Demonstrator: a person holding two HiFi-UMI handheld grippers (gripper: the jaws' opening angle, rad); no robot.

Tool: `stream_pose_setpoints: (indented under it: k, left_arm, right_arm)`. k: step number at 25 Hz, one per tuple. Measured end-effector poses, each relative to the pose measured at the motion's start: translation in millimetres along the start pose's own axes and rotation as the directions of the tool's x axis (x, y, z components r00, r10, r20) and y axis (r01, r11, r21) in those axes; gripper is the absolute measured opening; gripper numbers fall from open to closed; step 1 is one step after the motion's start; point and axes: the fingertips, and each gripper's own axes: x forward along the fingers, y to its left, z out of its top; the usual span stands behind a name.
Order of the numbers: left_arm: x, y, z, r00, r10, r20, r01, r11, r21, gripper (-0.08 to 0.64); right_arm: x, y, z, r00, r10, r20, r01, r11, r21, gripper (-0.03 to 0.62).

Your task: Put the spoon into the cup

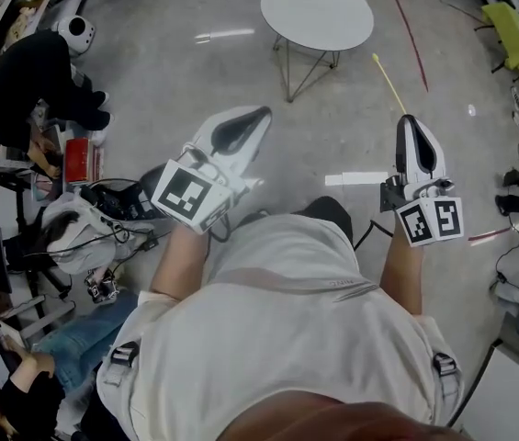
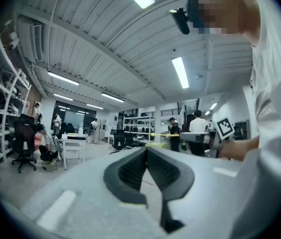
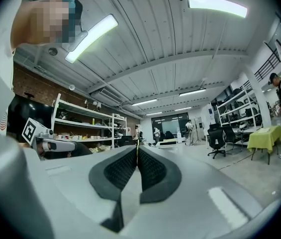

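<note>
Slim pale-yellow spoon (image 1: 389, 83) pinched in jaws of right gripper (image 1: 408, 119); jaws of left gripper (image 1: 262, 113) together, empty.

No legible text — only patterned markers (image 1: 190, 194) (no lettering) on left gripper (image 1: 261, 116) and right gripper (image 1: 409, 120).

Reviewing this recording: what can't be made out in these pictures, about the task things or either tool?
- Cup: it shows in no view. The round white table in the head view shows none.
- Thin yellow stick clamped in the right tool: too thin in the head view, and edge-on in the right gripper view, to confirm it is the spoon. No bowl end shows.
- Floor near the feet: hidden by the person's torso in the head view.
</note>
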Motion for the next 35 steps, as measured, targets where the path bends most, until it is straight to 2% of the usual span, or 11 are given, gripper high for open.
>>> stream_pose_setpoints:
  k: [6,13,17,27,35]
  left_arm:
    - [16.1,23.5,-13.3,1.0,0.005,-0.002,-0.005,0.999,-0.033,0.002]
    - [63.8,79.7,-10.6,0.999,0.047,-0.017,-0.047,0.999,-0.023,0.002]
    - [109.6,107.8,2.2,0.998,0.066,-0.019,-0.066,0.998,-0.007,0.002]
    - [243.2,144.3,8.5,0.996,0.089,-0.001,-0.089,0.996,0.014,0.002]
    - [294.3,186.9,0.8,0.993,0.12,-0.013,-0.12,0.993,0.021,0.002]
  right_arm:
    - [28.4,-13.9,-10.6,1.0,0.005,-0.026,-0.004,1.0,0.011,0.011]
    - [105.1,-51.3,-16.5,0.998,0.049,-0.025,-0.048,0.998,0.029,0.011]
    - [148.2,-85.6,-7.8,0.997,0.078,-0.021,-0.078,0.997,0.011,0.011]
    - [224.5,-212.9,2.0,0.994,0.109,0.009,-0.109,0.994,0.0,0.011]
    - [281.9,-255.0,-11.6,0.991,0.135,0.009,-0.136,0.991,0.01,0.011]
